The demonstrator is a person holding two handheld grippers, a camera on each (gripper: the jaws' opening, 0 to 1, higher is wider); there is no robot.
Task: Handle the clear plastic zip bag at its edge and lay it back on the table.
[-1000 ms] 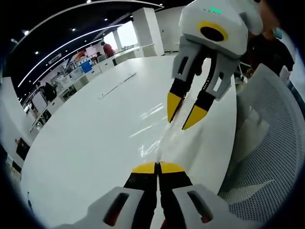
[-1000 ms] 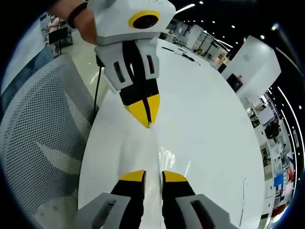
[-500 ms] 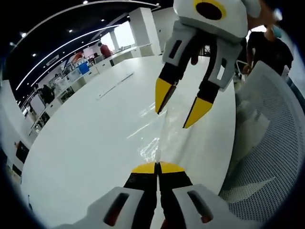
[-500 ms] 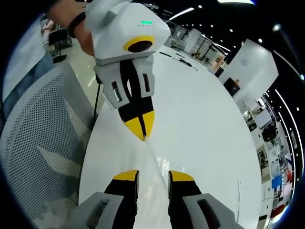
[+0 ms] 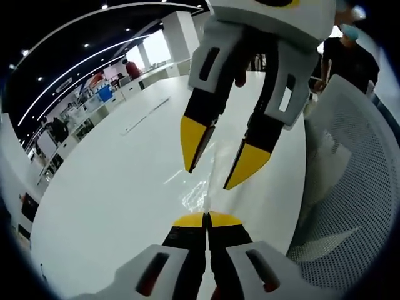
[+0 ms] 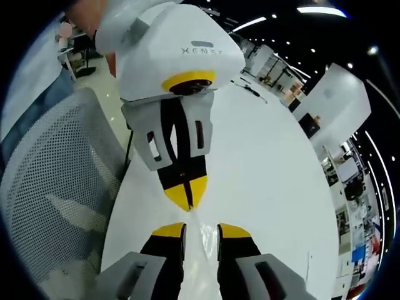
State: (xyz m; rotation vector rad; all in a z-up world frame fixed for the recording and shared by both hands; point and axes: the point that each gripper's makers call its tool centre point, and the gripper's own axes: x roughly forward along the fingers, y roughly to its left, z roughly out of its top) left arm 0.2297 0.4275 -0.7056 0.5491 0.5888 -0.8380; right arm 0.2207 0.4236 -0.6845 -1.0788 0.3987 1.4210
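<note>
Here, at 6 o'clock in the left gripper view, the left gripper [image 5: 205, 219] is pressing its yellow tips together on the near edge of the clear bag [image 5: 199, 192], which is running away toward 12 o'clock over the white table [image 5: 112, 187]. Just beyond, the right gripper [image 5: 217, 159] is hanging with its jaws spread apart, one tip on either side of the bag; whether they are touching it is unclear. At 3 o'clock a mesh chair [image 5: 350, 187] is standing beside the table.

In the right gripper view, the right gripper [image 6: 201, 229] is showing a gap between its tips, the bag [image 6: 199, 250] lying between them, and the left gripper [image 6: 186, 192] is meeting it at center, pinched shut. The mesh chair [image 6: 56, 187] is sitting at 9 o'clock.
</note>
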